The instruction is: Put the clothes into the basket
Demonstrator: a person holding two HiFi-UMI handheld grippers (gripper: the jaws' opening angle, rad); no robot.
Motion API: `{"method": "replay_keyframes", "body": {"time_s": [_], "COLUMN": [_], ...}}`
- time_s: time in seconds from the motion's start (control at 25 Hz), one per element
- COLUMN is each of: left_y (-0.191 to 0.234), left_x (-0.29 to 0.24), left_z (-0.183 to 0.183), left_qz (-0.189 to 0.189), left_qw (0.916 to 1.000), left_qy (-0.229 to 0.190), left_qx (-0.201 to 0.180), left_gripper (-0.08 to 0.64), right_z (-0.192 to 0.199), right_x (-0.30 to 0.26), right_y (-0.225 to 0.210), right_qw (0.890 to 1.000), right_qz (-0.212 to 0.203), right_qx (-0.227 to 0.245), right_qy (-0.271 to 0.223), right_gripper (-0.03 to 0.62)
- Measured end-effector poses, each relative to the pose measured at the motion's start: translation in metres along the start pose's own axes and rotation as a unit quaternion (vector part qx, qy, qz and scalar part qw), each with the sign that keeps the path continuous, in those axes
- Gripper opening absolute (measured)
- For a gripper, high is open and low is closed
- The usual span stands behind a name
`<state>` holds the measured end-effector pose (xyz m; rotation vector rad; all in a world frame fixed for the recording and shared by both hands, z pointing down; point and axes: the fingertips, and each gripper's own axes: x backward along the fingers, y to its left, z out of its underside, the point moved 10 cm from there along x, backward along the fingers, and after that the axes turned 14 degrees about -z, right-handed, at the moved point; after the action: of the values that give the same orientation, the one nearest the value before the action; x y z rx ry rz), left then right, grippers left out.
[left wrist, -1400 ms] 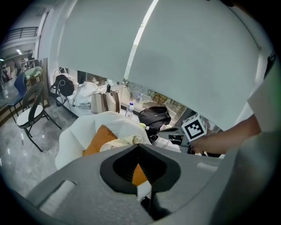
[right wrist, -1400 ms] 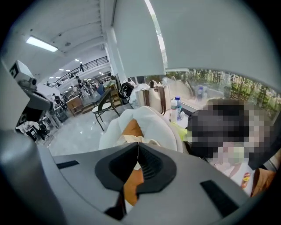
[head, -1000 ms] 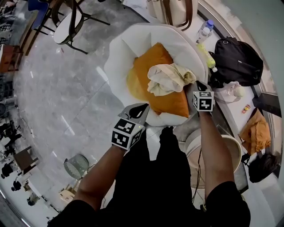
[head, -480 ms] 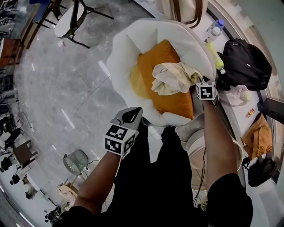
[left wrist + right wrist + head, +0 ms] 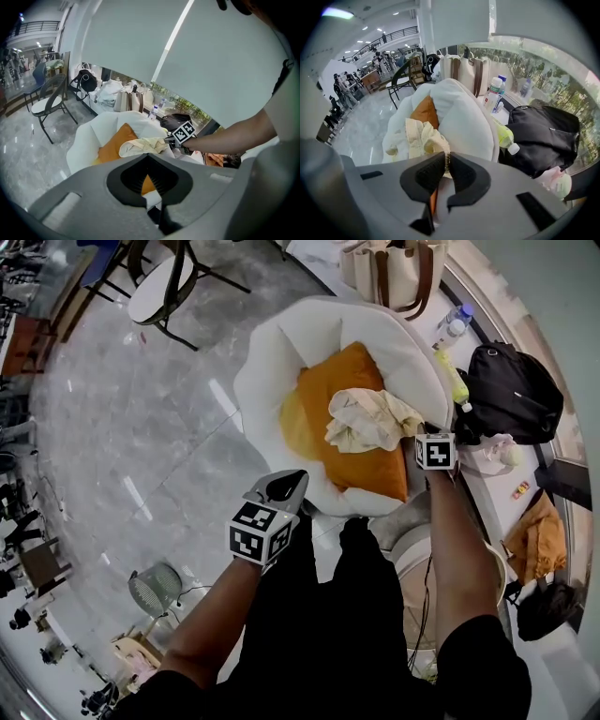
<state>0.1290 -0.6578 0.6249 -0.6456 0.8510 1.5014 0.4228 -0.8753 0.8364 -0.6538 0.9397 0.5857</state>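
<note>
**Pinching the cream garment at the armchair's right edge**

The right gripper (image 5: 447,154) has its jaws closed on a fold of the cream garment (image 5: 370,418), with the cloth's hem nipped between the pad tips. The garment lies crumpled across the right half of the orange cushion (image 5: 323,399). The cushion leans in the seat of the white armchair (image 5: 267,362). The cloth's right end reaches the chair's right edge, where the gripper meets it.

A second ago that gripper stood a little further down the rim from the cloth's right end. Half a second ago it was already close beside that end, as it is now. The garment keeps much the same crumpled shape and the same place on the cushion.

The left gripper (image 5: 286,484) hangs just off the chair's front edge and points at the seat. Its jaws are together with nothing between them, as in both earlier frames.

Beyond the chair's right edge a yellow-green bottle (image 5: 452,381) and a black backpack (image 5: 511,390) lie on a ledge. Beside the right forearm a round pale tub (image 5: 403,532) shows in part. Whether it is the basket cannot be told.
</note>
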Motion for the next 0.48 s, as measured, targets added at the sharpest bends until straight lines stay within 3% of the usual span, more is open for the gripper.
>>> {"method": "replay_keyframes", "body": {"time_s": [0.48], "left_y": [0.004], "left_x": [0.063], "left_z": [-0.038], "left_qz": [0.024], "left_qw": [0.9983], "left_qy": [-0.049], "left_qx": [-0.022], "left_gripper": [0.000], "right_z": [-0.025], "right_x": [0.103], "right_y": [0.105], "right_qw": [0.993], "right_qz": [-0.078], "right_qx": [-0.031], "right_qy": [-0.082], "right_gripper": [0.034]}}
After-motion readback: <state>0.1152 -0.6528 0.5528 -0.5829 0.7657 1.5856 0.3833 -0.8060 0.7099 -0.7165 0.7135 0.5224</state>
